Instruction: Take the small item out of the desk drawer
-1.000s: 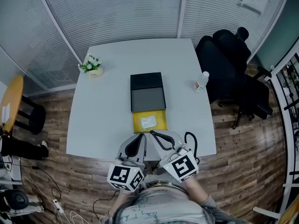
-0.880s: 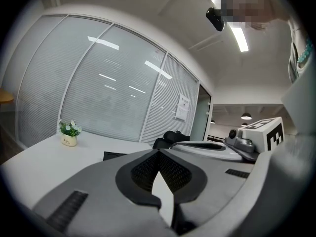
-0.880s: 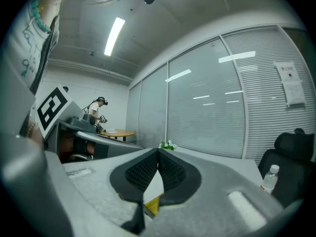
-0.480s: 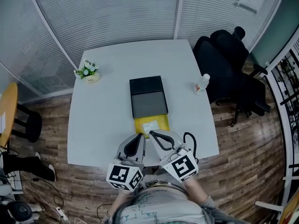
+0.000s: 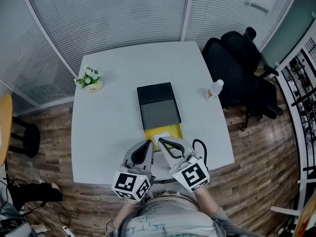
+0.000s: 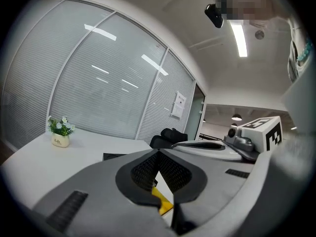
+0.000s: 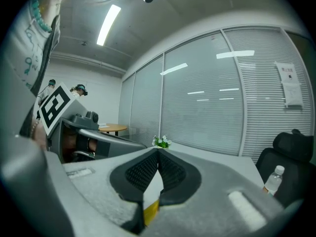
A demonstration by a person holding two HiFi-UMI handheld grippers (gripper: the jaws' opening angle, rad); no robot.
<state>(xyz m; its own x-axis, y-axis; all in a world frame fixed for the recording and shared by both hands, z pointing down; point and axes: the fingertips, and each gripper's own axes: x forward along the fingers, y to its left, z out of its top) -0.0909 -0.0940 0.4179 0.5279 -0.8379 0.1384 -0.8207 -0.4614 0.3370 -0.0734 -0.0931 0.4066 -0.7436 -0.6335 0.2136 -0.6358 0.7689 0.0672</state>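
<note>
Left gripper and right gripper: fingers pressed together, nothing clamped, both over the counter near edge. The small white item lies in the open yellow drawer (partly masked by my right tips). Risk: descending closed would shove it aside. Beyond: black drawer box, water bottle, potted plant. Nothing obstructs.

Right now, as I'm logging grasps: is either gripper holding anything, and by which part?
Nothing is held: the left gripper and the right gripper both have their jaws together, empty.
</note>
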